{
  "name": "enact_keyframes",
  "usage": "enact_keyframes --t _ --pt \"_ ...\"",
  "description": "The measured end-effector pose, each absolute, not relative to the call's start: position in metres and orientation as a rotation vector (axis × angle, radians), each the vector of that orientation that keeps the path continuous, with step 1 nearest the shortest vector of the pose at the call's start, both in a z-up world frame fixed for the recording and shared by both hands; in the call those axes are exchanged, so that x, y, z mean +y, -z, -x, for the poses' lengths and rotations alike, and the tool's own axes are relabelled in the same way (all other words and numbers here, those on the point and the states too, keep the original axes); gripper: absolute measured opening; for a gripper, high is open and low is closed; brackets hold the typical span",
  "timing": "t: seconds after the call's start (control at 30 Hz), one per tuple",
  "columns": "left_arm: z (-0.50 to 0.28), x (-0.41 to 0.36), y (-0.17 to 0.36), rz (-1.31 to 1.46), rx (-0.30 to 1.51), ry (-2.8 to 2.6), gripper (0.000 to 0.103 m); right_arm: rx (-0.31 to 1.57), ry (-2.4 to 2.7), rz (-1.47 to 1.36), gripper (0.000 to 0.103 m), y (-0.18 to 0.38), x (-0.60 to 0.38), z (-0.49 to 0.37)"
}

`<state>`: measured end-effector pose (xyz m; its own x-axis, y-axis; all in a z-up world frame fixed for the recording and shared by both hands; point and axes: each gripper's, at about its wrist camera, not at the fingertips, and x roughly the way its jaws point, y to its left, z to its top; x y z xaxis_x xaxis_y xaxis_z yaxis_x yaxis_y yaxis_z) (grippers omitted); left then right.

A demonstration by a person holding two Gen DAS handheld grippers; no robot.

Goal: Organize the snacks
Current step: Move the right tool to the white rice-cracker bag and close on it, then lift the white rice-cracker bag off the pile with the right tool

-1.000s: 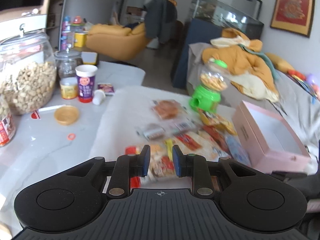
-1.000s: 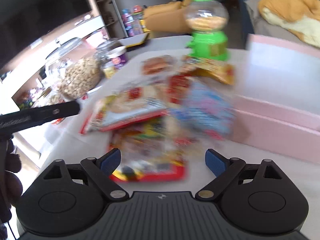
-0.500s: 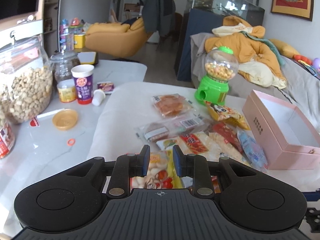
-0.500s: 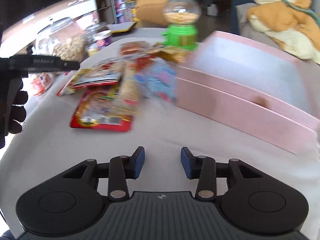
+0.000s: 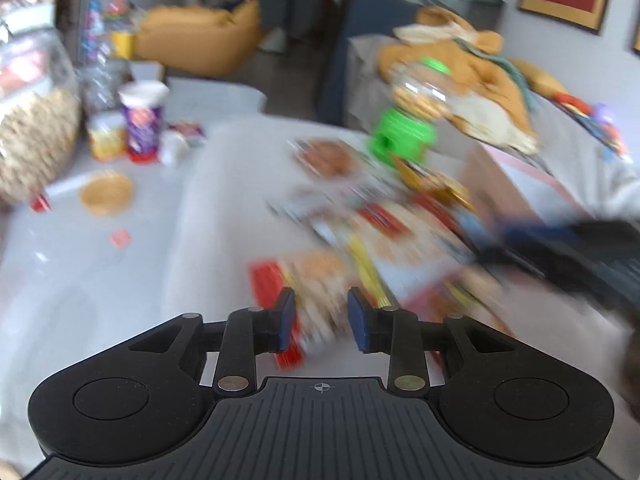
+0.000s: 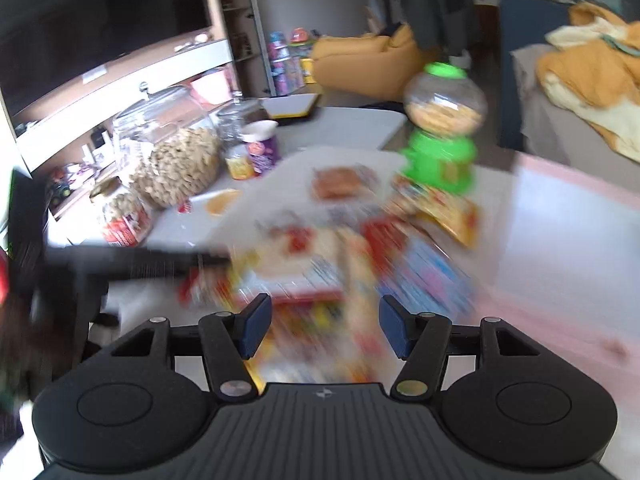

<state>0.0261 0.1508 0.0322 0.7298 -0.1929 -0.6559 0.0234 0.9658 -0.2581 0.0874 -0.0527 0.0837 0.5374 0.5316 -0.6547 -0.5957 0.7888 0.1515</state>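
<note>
The left gripper has just been opening, its jaws slightly apart and empty above a red-edged snack packet; the right gripper, also opening, hangs empty over the snack pile beside the pink box at the desk's right edge. Overlapping packets risk a double pick.

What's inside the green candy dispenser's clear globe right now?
The green candy dispenser holds small orange-tan pieces filling the lower part of its globe; the upper part looks empty. Blur hides what the pieces are, and the green base is opaque.
</note>
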Motion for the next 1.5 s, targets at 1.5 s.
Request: enact_keyframes --t 1.5 --pt "0.016 0.077 -0.059 0.013 0.753 0.281 0.040 0.793 -0.596 0.111 0.072 -0.025 -0.150 -0.031"
